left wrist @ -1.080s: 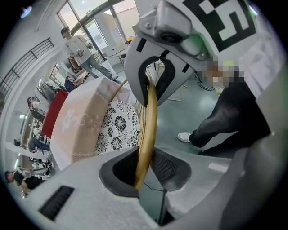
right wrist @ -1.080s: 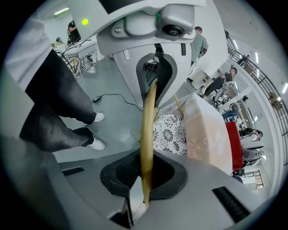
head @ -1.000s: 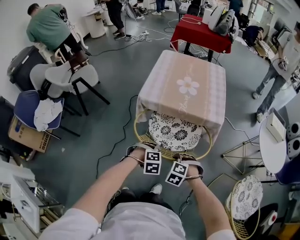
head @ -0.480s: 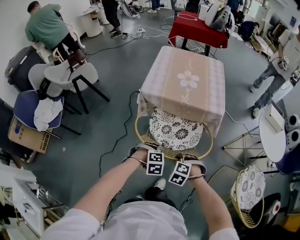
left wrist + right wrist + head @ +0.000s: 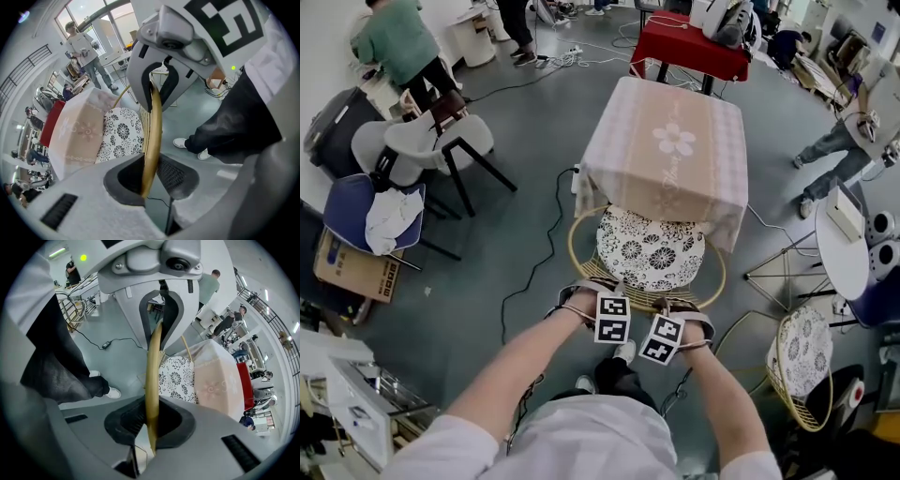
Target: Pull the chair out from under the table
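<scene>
A gold wire chair (image 5: pixel 710 281) with a black-and-white floral cushion (image 5: pixel 651 248) stands at the near edge of a small table (image 5: pixel 670 150) under a pink cloth with a flower print. Most of the seat shows in front of the cloth's hem. My left gripper (image 5: pixel 598 302) is shut on the chair's gold back rail (image 5: pixel 152 136), left of centre. Beside it my right gripper (image 5: pixel 675 312) is shut on the same rail (image 5: pixel 152 380). Both point steeply down, their marker cubes side by side.
A second gold chair (image 5: pixel 802 375) stands at the lower right beside a round white table (image 5: pixel 839 262). A black cable (image 5: pixel 546 253) trails over the floor left of the chair. Grey chairs (image 5: pixel 431 141) and a blue one (image 5: pixel 366 216) stand at left. People stand around the room's edges.
The chair has slid out toward me with both grippers on its back rail. More of the floral cushion shows in front of the tablecloth than a second ago.
</scene>
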The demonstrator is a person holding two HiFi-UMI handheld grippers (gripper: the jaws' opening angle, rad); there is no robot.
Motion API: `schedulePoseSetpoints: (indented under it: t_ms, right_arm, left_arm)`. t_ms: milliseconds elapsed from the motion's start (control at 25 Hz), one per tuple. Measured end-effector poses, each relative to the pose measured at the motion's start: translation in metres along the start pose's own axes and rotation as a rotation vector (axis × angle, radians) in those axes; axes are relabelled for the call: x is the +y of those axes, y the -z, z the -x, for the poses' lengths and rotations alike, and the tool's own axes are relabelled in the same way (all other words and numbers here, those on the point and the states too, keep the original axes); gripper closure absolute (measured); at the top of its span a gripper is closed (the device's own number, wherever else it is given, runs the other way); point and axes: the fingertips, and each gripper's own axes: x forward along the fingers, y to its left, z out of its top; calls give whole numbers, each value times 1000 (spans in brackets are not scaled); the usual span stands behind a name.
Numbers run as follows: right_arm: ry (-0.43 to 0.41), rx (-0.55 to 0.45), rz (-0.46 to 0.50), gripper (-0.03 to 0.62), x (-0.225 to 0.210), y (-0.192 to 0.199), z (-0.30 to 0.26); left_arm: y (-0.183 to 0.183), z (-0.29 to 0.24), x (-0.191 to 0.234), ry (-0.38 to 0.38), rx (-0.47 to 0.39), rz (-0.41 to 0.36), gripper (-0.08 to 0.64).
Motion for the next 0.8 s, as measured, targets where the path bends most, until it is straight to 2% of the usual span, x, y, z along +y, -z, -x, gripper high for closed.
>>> schedulePoseSetpoints:
  t_ms: [800]
  right_arm:
    - [10,7,1,561,77,-12,26]
  left_arm:
    - [2,19,-82,19,-4,-11,483]
